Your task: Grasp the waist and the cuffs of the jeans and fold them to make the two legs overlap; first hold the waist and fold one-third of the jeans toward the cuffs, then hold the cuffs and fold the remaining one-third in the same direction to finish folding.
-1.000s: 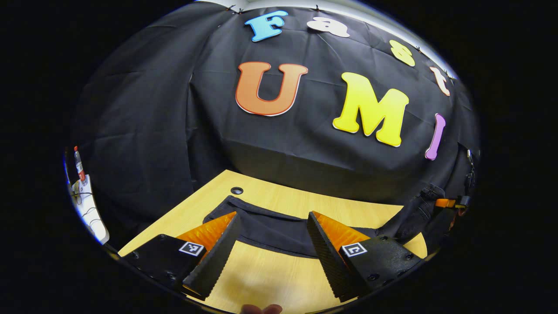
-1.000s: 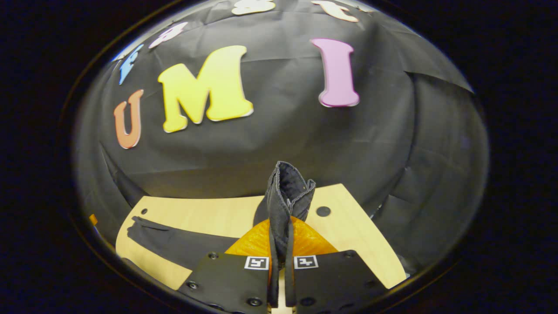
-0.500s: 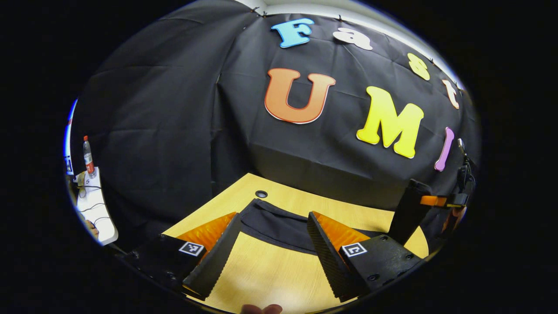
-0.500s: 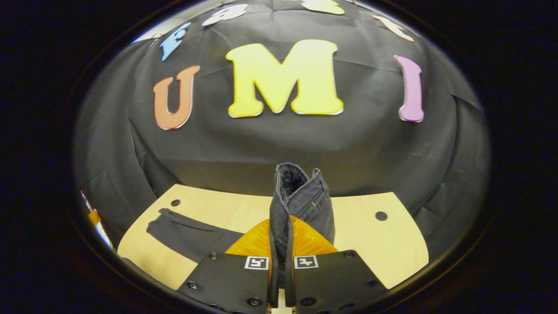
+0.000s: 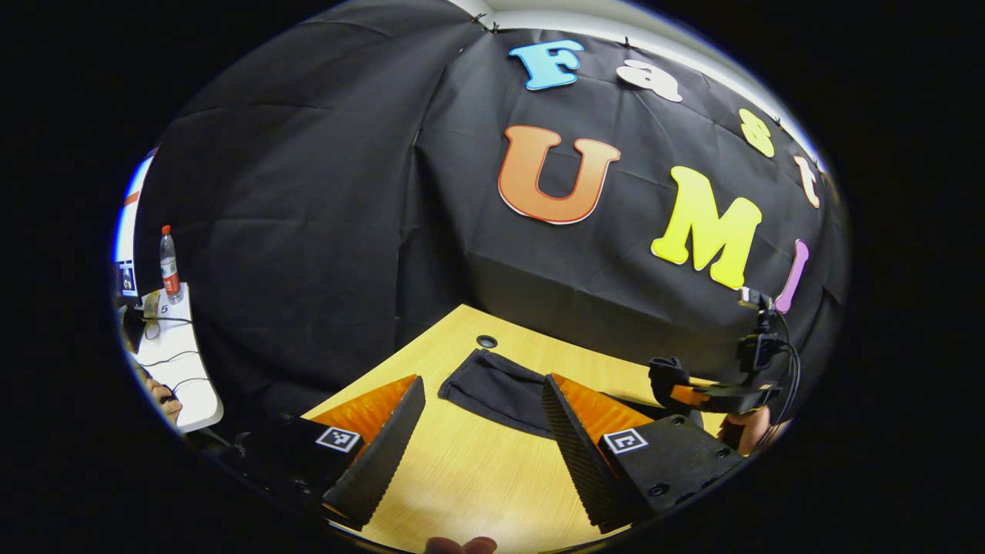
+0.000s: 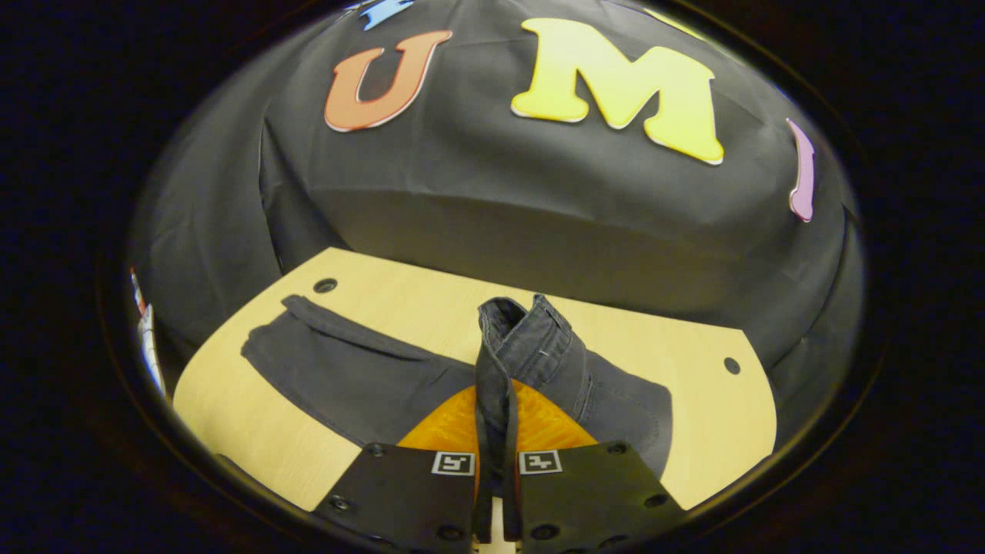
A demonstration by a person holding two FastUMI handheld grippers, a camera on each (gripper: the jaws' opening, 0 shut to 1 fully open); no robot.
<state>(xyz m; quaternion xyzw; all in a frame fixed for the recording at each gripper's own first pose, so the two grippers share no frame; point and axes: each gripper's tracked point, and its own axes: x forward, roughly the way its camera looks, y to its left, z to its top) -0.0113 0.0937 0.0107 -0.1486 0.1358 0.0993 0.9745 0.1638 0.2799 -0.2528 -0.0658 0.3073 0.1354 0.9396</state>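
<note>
Jeans (image 6: 346, 377), dark denim, waistband perhaps, bunched in right tongs (image 6: 492, 462); left tongs (image 5: 481, 431) spread wide.

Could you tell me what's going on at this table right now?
A person is folding dark jeans on a wooden table with two handheld grippers. The right gripper is shut on the waistband, holding it lifted above the table with the legs lying flat toward the cuffs. The left gripper hangs open and empty over bare table just short of the cuffs. No thirds fold is laid down yet.
</note>
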